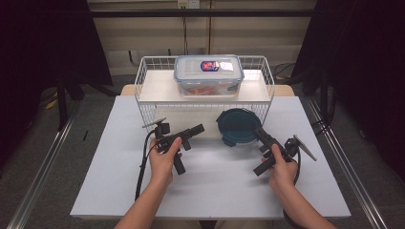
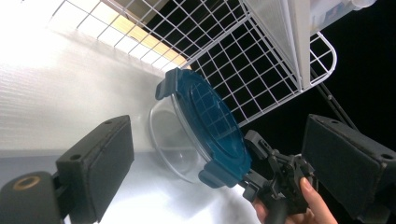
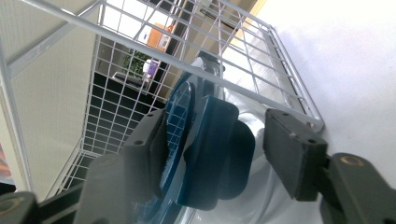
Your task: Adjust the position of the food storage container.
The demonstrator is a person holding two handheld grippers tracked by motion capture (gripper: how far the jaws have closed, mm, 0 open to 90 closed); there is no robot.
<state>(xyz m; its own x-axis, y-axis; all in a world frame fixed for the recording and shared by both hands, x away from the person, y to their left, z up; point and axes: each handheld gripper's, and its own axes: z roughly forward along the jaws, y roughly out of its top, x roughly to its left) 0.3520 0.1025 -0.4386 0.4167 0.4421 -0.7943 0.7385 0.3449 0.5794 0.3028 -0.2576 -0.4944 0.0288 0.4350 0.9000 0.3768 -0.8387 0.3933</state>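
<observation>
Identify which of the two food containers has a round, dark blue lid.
The round container on the table, at the right tongs; the other container, rectangular with a clear lid, sits atop the wire rack.

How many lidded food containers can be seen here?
2: a rectangular container on top of the wire rack; a round container with a blue lid on the table, at the rack's front.

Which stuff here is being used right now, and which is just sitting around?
In use: round tub with the blue lid; right gripper, jaws around a lid clip.

Sitting around: white wire rack; box on top of it; left gripper, open, touching nothing.
</observation>
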